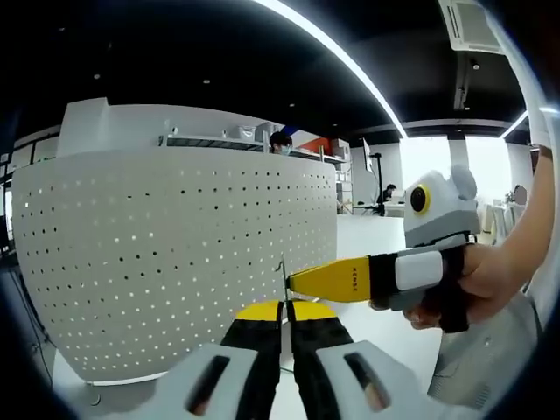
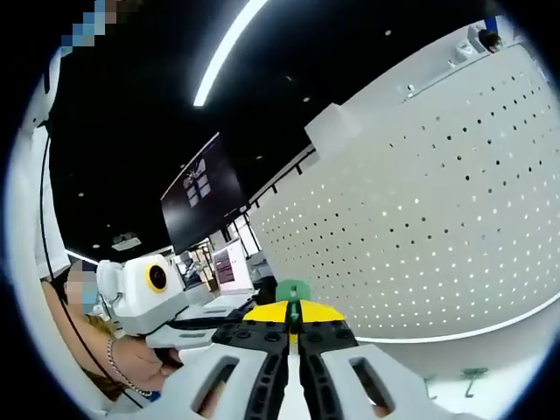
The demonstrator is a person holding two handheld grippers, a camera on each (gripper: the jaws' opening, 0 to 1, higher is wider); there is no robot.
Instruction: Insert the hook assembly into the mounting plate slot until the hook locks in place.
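The white perforated mounting plate (image 1: 175, 254) stands upright ahead of me; in the right gripper view the plate (image 2: 420, 219) fills the right side. My left gripper (image 1: 284, 308) is shut on a thin metal hook wire (image 1: 283, 278) that sticks up from its yellow tips, close to the plate's right edge. My right gripper (image 1: 296, 282), held in a hand, comes in from the right and its yellow tip meets that wire. In its own view the right gripper (image 2: 294, 313) is shut on a small green hook piece (image 2: 292, 290). The left gripper (image 2: 249, 325) reaches in from the left.
Two small green hooks (image 2: 472, 376) lie on the white table (image 2: 507, 367) below the plate. A person's hand (image 1: 490, 280) and sleeve are at the right. Shelves, desks and people stand far behind.
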